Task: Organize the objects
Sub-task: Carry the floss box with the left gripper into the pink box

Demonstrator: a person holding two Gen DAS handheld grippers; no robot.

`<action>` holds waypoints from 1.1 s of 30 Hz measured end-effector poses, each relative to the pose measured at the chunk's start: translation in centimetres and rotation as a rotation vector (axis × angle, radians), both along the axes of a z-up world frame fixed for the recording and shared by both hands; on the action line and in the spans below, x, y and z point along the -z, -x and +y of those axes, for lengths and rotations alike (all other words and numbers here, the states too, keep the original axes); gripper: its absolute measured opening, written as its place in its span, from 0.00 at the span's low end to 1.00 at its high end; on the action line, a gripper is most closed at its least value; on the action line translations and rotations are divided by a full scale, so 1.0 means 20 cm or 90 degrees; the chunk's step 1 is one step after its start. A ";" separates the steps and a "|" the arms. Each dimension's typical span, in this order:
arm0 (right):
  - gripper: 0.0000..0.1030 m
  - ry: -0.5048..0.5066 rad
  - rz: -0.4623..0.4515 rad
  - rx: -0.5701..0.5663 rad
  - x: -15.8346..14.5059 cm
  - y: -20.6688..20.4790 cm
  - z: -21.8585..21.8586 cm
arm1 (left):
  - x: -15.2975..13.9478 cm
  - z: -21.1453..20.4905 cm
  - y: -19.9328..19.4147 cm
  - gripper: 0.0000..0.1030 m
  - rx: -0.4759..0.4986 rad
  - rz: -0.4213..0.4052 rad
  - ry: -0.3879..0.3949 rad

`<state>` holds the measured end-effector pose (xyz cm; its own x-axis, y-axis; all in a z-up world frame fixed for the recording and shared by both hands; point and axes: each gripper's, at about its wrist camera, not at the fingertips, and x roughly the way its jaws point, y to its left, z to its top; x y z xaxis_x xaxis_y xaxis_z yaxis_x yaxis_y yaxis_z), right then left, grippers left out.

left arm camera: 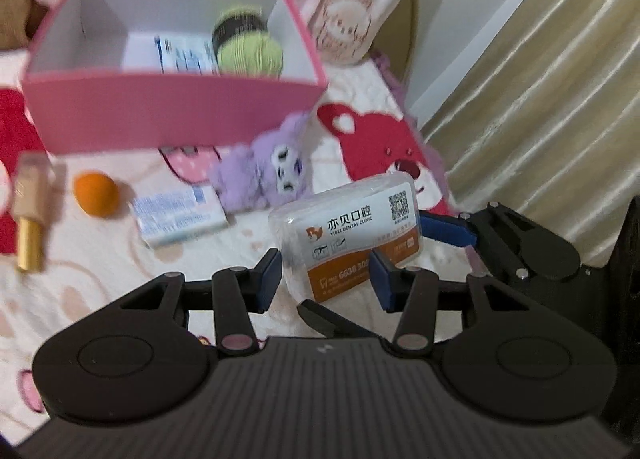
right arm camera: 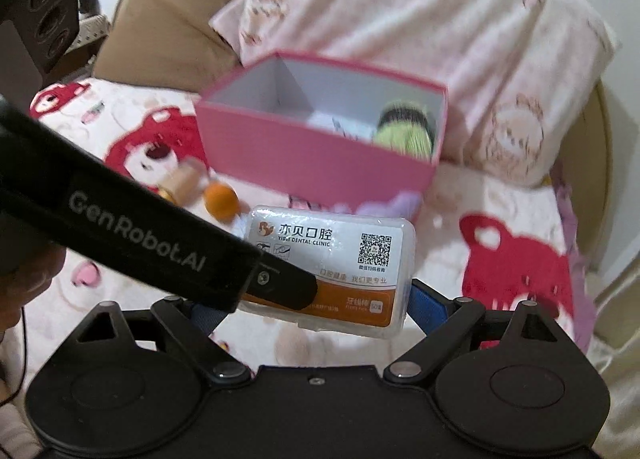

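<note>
I hold the clear plastic case (right arm camera: 326, 271) up off the bed (left arm camera: 100, 279) with both claws, because it is wide and slippery. My right claw (right arm camera: 316, 305) grips its long sides, spread wide. My left claw (left arm camera: 326, 279) pinches its short end, I think; that part is blurry. The pink box (left arm camera: 172, 111) waits open ahead, so the case can go in.

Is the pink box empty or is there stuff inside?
Not empty. The open pink box holds a green yarn ball and a small white packet.
</note>
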<state>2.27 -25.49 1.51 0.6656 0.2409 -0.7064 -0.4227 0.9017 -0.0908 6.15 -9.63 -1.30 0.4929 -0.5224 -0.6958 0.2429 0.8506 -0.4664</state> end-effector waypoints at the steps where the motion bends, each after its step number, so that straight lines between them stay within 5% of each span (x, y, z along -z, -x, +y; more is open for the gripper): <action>1: 0.92 -0.003 0.000 -0.010 -0.04 -0.01 0.01 | -0.04 0.02 0.02 0.43 -0.009 -0.003 -0.005; 7: 0.92 -0.017 -0.029 -0.046 -0.23 -0.04 0.15 | -0.28 0.12 0.08 0.43 -0.049 -0.079 -0.052; 17: 0.92 -0.029 -0.024 -0.097 -0.42 -0.30 0.38 | -0.39 0.43 -0.17 0.42 -0.110 -0.045 -0.016; 23: 0.91 -0.099 0.020 -0.058 -0.38 -0.57 0.45 | -0.35 0.53 -0.42 0.44 -0.134 -0.021 -0.030; 33: 0.89 -0.221 0.165 0.032 0.01 -1.16 0.43 | -0.07 0.55 -1.00 0.44 -0.187 0.059 -0.107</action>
